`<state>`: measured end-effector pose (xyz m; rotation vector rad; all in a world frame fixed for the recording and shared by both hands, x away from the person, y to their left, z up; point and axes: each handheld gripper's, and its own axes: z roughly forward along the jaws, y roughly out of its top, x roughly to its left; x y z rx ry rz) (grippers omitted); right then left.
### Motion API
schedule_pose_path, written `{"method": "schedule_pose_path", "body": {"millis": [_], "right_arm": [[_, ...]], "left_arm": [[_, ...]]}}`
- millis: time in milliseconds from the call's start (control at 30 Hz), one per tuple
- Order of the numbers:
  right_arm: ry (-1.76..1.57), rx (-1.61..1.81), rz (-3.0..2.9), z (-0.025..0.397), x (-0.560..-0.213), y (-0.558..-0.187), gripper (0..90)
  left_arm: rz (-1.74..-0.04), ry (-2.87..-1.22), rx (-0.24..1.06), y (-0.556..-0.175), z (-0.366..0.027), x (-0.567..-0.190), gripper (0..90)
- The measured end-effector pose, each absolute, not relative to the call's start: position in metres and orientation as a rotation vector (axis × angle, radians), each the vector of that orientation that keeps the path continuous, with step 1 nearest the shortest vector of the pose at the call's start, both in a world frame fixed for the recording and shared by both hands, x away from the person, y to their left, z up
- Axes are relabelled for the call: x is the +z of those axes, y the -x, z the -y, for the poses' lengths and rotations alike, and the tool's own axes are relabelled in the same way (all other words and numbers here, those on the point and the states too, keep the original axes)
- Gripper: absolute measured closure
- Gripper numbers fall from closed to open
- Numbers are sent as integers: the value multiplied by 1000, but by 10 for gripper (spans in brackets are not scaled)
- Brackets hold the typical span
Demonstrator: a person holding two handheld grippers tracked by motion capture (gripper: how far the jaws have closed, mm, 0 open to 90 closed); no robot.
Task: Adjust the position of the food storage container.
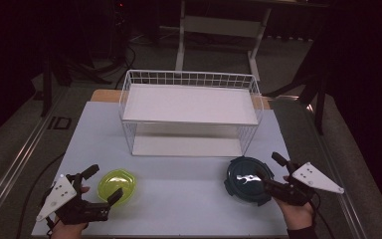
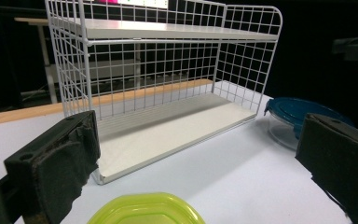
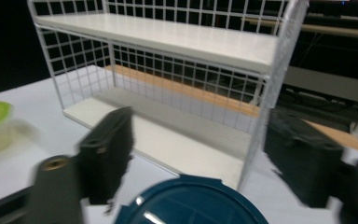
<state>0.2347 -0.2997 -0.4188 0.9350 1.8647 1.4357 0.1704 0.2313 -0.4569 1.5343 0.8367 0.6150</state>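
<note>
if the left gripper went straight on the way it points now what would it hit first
Most likely the green-lidded container, which sits just ahead between the open jaws of the left gripper. Beyond it stands the white wire shelf; depth is hard to judge.

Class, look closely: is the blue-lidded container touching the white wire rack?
Apart. The high view shows a strip of bare table between the blue-lidded container and the white wire rack; the left gripper view shows it too.
</note>
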Motion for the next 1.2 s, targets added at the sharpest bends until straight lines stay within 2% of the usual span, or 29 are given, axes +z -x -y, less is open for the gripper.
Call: {"method": "schedule_pose_path", "body": {"millis": [33,400,467,500,533,567,667,733,1033,1200], "right_arm": [[-962,1404,-1868,310,-428,-244,409],[-1107,1312,-1911,346,-458,-274,653],[-1126,1276,-1923,350,-462,-278,719],[-1126,1276,-1923,350,-462,-278,719],[-1137,1243,-1938,354,-468,-282,767],[-1137,1243,-1938,354,-468,-282,767],[-1172,1226,-1964,360,-477,-287,875],[-1183,1206,-1976,361,-482,-290,898],[-1250,1150,-2077,363,-505,-298,900],[-1264,1156,-2081,366,-507,-297,900]], "left_arm": [[-836,-1535,620,-170,-232,-457,0],[-833,-1533,614,-170,-230,-457,0],[-834,-1532,613,-170,-230,-457,0],[-834,-1532,613,-170,-230,-457,0],[-835,-1535,614,-170,-230,-458,0],[-835,-1535,614,-170,-230,-458,0],[-832,-1541,614,-170,-230,-458,0],[-831,-1539,613,-170,-230,-458,0],[-830,-1543,610,-170,-229,-458,0],[-831,-1542,603,-171,-229,-458,0]]}}
